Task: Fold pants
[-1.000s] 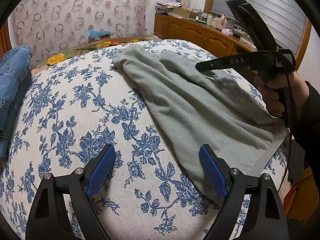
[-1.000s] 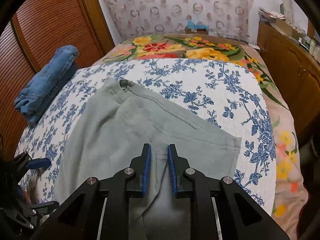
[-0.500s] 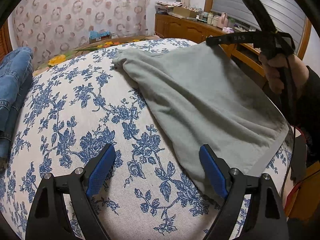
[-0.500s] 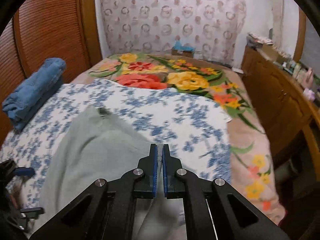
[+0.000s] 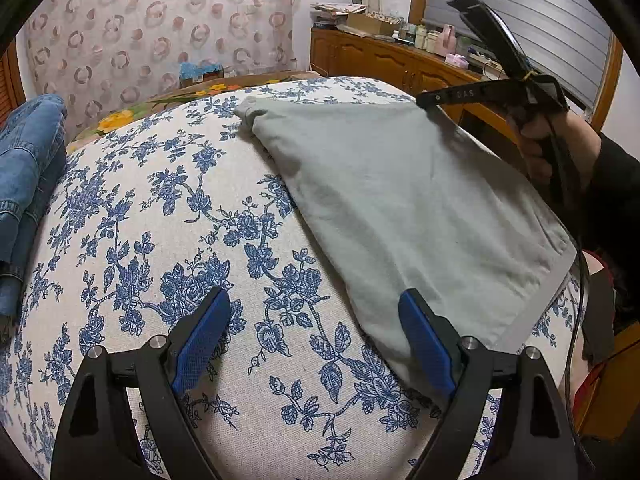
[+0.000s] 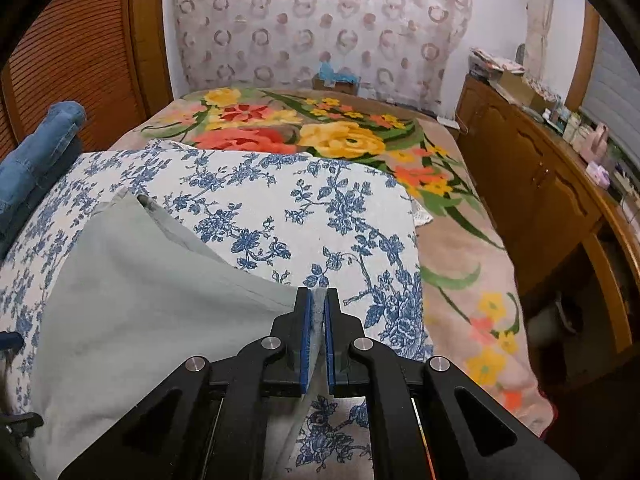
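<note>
On the flowered bedspread [image 6: 248, 200], my right gripper [image 6: 318, 336], clamped on the grey pants' [image 5: 420, 208] edge, has lifted that side off the bed since a second ago. Folding has begun; my left gripper [image 5: 316, 344] hovers wide, empty.

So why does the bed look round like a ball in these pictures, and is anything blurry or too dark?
Left wrist view: the fisheye lens bulges the blue-flowered cover into a dome and blackens the corners; the grey pants are sharp and evenly lit. Right wrist view: same bending, wardrobe edges curve; the picture is slightly soft, dimmest at lower right, and the right gripper is clear.
</note>
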{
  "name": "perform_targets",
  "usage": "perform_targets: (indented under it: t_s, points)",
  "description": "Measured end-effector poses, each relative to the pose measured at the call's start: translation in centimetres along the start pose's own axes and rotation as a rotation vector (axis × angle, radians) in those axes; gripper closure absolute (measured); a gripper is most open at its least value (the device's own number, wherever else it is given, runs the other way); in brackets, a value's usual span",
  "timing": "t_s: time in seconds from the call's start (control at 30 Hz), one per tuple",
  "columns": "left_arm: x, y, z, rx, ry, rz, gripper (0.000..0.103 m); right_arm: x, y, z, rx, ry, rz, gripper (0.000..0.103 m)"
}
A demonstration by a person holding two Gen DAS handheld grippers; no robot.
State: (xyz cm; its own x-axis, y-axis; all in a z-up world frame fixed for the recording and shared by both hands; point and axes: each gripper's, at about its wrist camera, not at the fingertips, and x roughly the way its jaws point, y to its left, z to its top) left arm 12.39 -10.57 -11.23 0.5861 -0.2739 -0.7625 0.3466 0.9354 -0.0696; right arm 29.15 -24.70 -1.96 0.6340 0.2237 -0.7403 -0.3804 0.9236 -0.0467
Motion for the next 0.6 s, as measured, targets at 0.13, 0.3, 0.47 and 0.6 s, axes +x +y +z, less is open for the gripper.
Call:
perform_targets:
  t_s: [0.13, 0.3, 0.47, 0.6]
  points:
    - [0.0, 0.0, 0.0, 0.000, 0.000, 0.001, 0.016, -1.5, -0.7, -0.1, 0.027, -0.009, 0.022, 0.074]
    - [0.0, 0.0, 0.0, 0.001, 0.001, 0.001, 0.016, -5.5, -0.6, -2.1, 0.031, -0.041, 0.052, 0.069]
    - [0.0, 0.0, 0.0, 0.001, 0.000, 0.002, 0.016, -9.5, 0.7, -6.1, 0.027, -0.062, 0.078, 0.069]
    - [0.0, 0.0, 0.0, 0.002, 0.001, 0.002, 0.016, -11.3, 1.5, -9.5, 0.055, -0.068, 0.094, 0.069]
